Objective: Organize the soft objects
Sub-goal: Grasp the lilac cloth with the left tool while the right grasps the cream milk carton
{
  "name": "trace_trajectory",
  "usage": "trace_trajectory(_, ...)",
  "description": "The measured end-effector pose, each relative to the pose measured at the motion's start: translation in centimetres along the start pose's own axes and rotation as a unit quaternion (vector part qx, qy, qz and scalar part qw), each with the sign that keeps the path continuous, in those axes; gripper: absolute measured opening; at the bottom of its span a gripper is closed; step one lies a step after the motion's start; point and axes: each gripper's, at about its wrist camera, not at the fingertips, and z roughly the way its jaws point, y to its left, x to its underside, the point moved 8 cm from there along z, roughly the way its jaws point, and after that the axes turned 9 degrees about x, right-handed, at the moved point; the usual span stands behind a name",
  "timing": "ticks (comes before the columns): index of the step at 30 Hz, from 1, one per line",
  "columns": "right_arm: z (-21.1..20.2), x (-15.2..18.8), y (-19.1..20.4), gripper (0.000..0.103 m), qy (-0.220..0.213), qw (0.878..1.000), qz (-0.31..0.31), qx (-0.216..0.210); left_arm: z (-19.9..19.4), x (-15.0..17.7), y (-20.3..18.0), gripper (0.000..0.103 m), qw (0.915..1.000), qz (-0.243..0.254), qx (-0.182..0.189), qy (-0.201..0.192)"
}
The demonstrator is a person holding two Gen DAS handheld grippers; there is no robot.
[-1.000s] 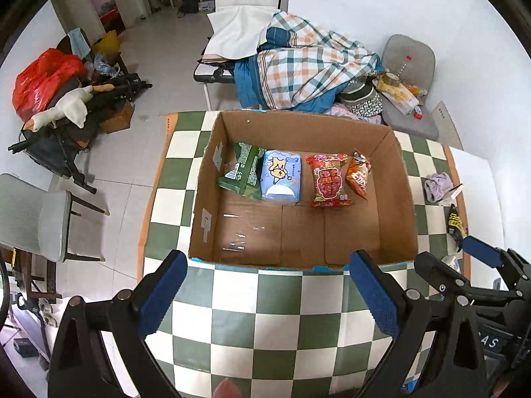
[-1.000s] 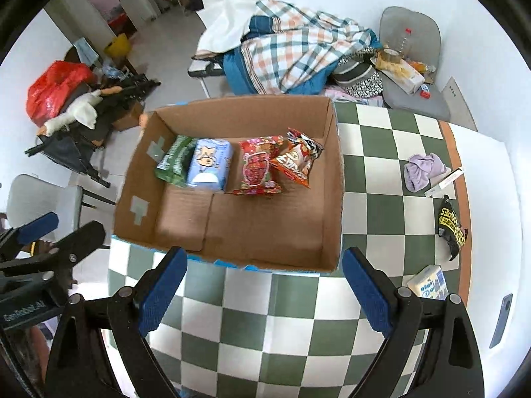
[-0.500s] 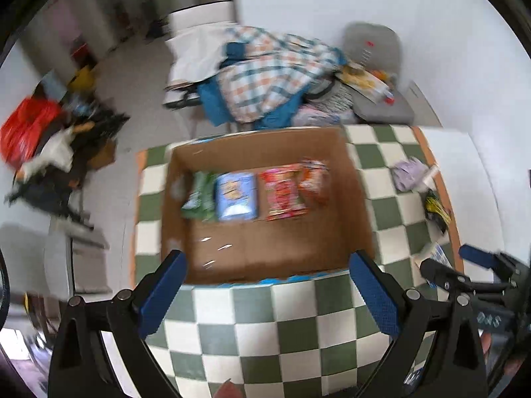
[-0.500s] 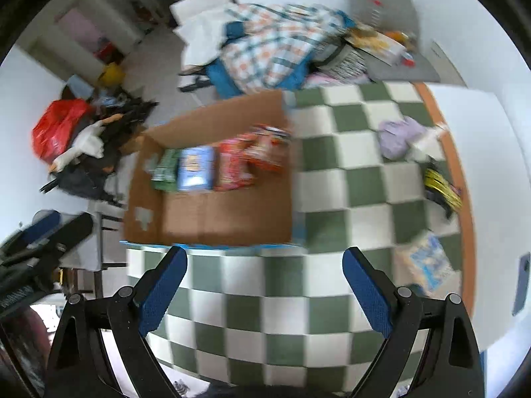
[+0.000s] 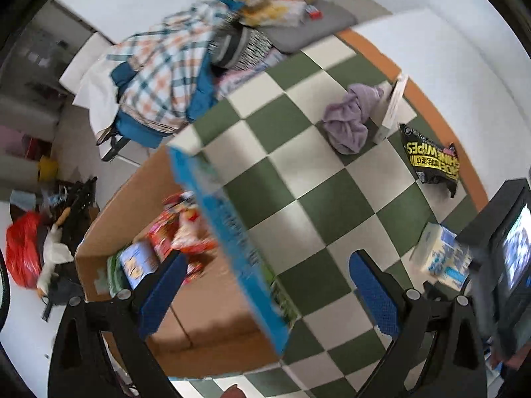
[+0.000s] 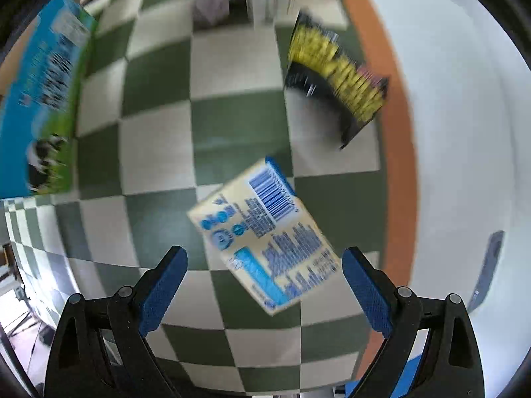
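Observation:
A white tissue pack with blue print (image 6: 265, 242) lies on the green-and-white checked table (image 6: 232, 126). My right gripper (image 6: 265, 292) points straight down over it, open, fingers to either side and not touching it. The pack also shows in the left wrist view (image 5: 441, 255). A black-and-yellow wipes pack (image 6: 335, 76) (image 5: 431, 159) and a crumpled purple cloth (image 5: 348, 122) lie farther off. My left gripper (image 5: 267, 295) hangs open and empty over the right wall of the cardboard box (image 5: 212, 325), which holds several snack packs (image 5: 179, 235).
A white carton (image 5: 393, 106) stands beside the purple cloth. The table's orange edge (image 6: 398, 132) runs along the right, with a dark flat object (image 6: 488, 265) on the white surface beyond. The other gripper's body (image 5: 504, 265) is close on the right. Chairs with clothes stand behind.
Both grippers swung right, away from the box's middle, and dropped lower. The right one now sits over the tissue pack; the left view has rolled. Both stayed open.

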Motion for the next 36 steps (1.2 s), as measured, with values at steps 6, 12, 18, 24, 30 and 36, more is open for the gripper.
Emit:
trace_trajectory(6,3.2,-1.3,-0.5,0.088,0.023,1.0,-0.016,0.006,4.3,-4.0,-0.8,0.1,0.9992,0.011,-0.007,0.039)
trace_trajectory(12,3.6,-3.2,-4.4,0.074,0.029,0.998,0.051,0.004,6.9,-9.0,-0.8,0.1,0.9988,0.008,0.009,0.047)
trace_trajectory(18,3.7,-5.8,-10.1,0.074,0.033,0.986,0.159,-0.028,10.7,-14.1,-3.3,0.1,0.9958,0.048,0.029,0.072)
trace_trajectory(24,3.3,-6.0,-11.9,0.075,0.046,0.98,0.184,-0.067,14.1,-15.3,-6.2,0.1,0.9885,0.1,0.037,0.107)
trace_trajectory(30,3.4,-6.5,-13.5,0.075,0.054,0.98,0.178,-0.066,15.9,-15.5,-8.0,0.092,0.985,0.112,0.047,0.123)
trace_trajectory(36,3.9,-6.6,-11.5,0.075,0.057,0.981,0.178,-0.053,15.2,-16.0,-8.1,0.05,0.9855,0.072,0.097,0.119)
